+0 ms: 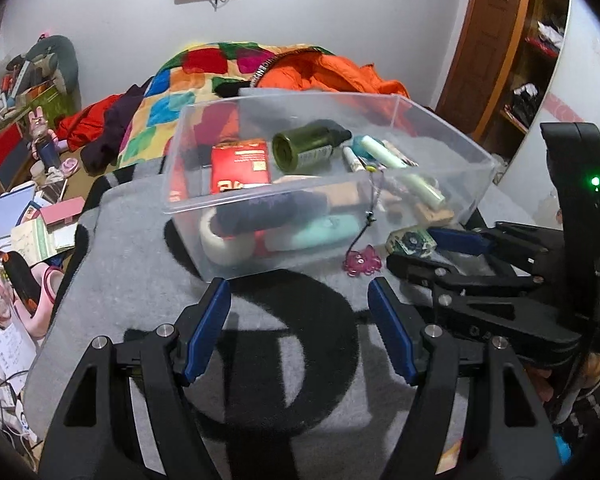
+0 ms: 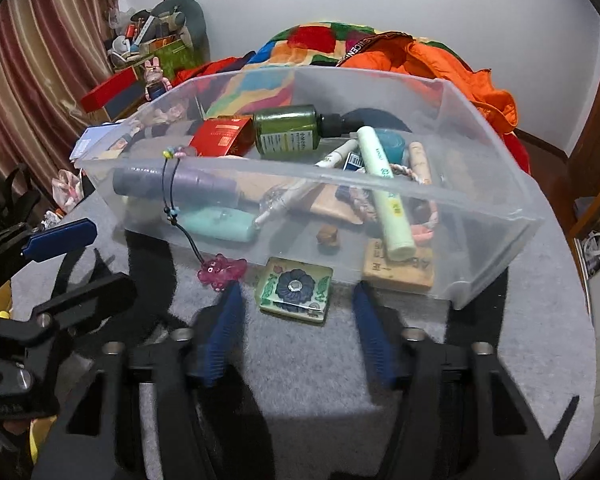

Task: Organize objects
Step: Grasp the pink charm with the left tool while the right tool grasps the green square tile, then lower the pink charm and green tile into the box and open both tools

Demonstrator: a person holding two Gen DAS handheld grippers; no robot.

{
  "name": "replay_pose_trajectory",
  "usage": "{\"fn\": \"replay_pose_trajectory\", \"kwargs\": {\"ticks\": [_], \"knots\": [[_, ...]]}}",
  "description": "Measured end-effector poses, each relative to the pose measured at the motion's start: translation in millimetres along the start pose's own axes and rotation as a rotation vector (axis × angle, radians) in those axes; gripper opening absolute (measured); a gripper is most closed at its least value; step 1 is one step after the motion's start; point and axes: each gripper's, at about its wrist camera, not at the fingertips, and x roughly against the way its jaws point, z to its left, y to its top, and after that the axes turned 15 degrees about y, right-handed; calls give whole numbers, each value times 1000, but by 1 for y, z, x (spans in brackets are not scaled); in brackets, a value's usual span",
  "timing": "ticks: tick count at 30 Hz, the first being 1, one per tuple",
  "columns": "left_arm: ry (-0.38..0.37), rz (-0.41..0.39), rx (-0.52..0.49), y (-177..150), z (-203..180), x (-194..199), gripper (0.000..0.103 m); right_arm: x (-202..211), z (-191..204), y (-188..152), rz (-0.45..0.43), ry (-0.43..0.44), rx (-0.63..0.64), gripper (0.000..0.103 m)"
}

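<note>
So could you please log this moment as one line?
left gripper open | right gripper open around small floral tin | clear plastic bin full

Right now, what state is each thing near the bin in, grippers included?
Clear bin: upright, no lid, filled with items.
Green bottle: lying on its side in the bin.
Pink charm: outside on the mat, its cord hanging over the bin's rim.
Flower tin: lying outside, against the bin.
Left gripper: open, empty.
Right gripper: open around the tin, not gripping.

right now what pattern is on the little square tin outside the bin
A dark blue flower with green leaves on a pale ground, on the square tin; clearest in the right wrist view.
</note>
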Motion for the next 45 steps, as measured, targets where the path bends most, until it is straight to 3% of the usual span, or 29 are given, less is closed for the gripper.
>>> {"fn": "replay_pose_trajectory", "kwargs": {"ticks": [9, 15, 21, 33, 45], "knots": [[-40, 48, -63, 12, -35, -17, 71, 25, -16, -13, -59, 25, -35, 33], [-62, 100, -46, 13, -50, -31, 49, 46, -29, -16, -107, 21, -66, 33], [-31, 86, -29, 15, -55, -35, 27, 50, -25, -16, -120, 41, -56, 33], [-40, 9, 19, 10, -41, -8, 27, 59, -18, -13, -145, 44, -37, 33], [-40, -110, 58, 29, -16, 36, 27, 88, -9, 12, -239, 42, 4, 33]]}}
